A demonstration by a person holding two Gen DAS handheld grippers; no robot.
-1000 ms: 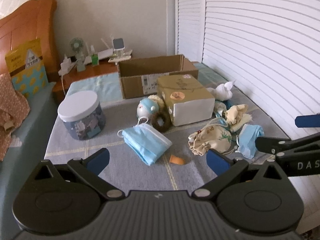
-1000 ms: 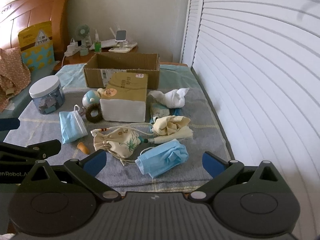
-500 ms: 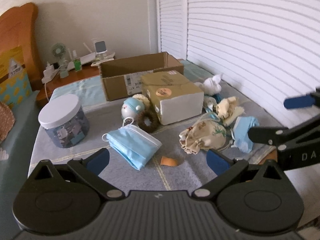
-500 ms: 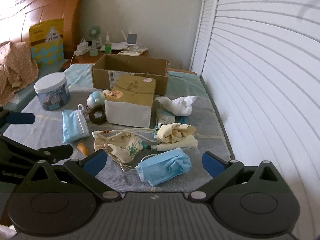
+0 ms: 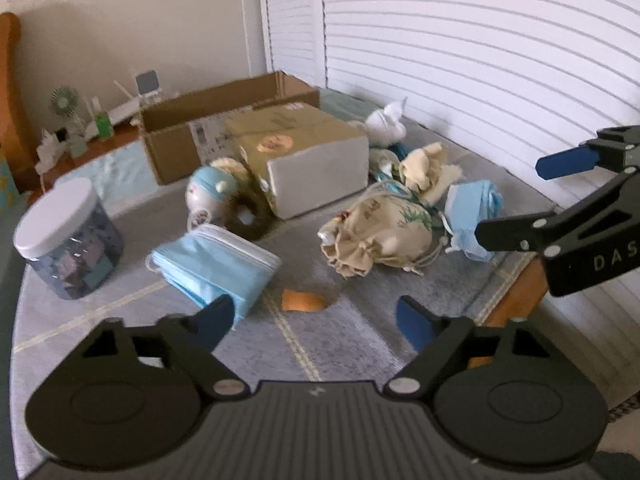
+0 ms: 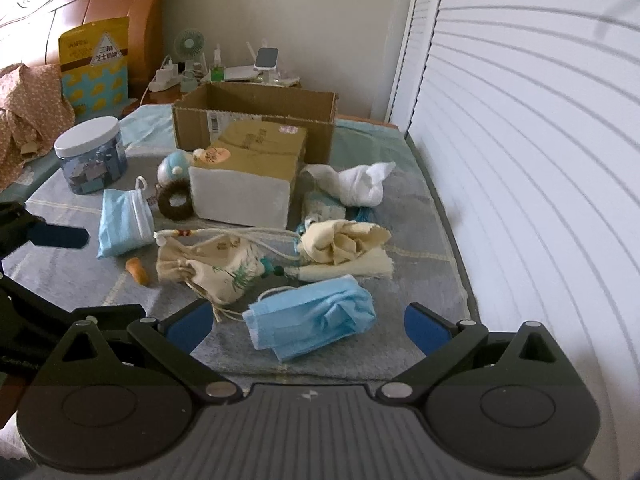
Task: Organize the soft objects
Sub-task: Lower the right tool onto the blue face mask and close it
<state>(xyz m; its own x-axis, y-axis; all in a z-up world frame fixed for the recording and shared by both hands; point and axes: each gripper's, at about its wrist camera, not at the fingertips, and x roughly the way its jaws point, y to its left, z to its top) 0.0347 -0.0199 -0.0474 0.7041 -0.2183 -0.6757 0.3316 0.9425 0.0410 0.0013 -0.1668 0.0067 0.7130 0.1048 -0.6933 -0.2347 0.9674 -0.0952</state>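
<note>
Soft things lie on a grey cloth-covered table. A folded blue mask (image 5: pixel 216 264) lies just ahead of my left gripper (image 5: pixel 316 320), which is open and empty. A crumpled blue mask (image 6: pixel 316 316) lies between the open fingers of my right gripper (image 6: pixel 308 324), which is empty. A cream drawstring pouch (image 6: pixel 208 264) lies in the middle; it also shows in the left wrist view (image 5: pixel 380 236). A cream cloth (image 6: pixel 344 244) and a white cloth (image 6: pixel 356 184) lie behind. An open cardboard box (image 6: pixel 256 120) stands at the back.
A closed tan and white box (image 6: pixel 244 184) stands mid-table, with a dark ring (image 6: pixel 174 200) and a blue and white toy (image 6: pixel 172 166) beside it. A white-lidded jar (image 6: pixel 90 156) stands at the left. A small orange piece (image 5: pixel 302 300) lies near the front. Slatted shutters run along the right.
Both grippers have moved closer to the table. The left view has swung right and come near the folded mask. The right gripper has closed in on the crumpled mask.
</note>
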